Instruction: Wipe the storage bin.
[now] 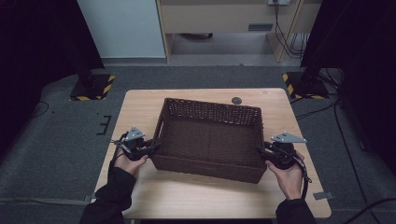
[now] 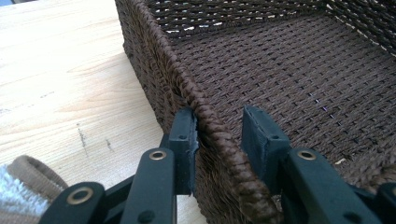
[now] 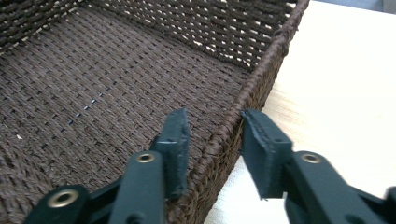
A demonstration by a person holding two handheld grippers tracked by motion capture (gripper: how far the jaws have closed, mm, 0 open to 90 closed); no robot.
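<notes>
Woven dark-brown wicker makes up the one basket, a rectangular tray that sits near the middle of the pale wooden tabletop, turned slightly askew to its edges. Nothing can be seen lying on its woven floor.

Two hand-held grippers work it, one at each short end. The left hand-held gripper straddles the basket's left rim: in the left gripper view the outer pad lies against the outside of the wall, while the inner pad stands a little clear of the braided edge, so the jaws are not yet clamped. The right hand-held gripper straddles the right rim; in the right gripper view both pads stand apart from the weave, so it too is unclenched.

One small dark round disc lies on the tabletop beyond the basket's far wall; what it is cannot be made out. Two yellow-and-black striped stand bases rest on the grey carpet at the far corners.

From above, each rim's gripped spot is hidden under the gripper bodies and grey plates. A fuzzy tan cuff is cut off at one corner of the left gripper view.
</notes>
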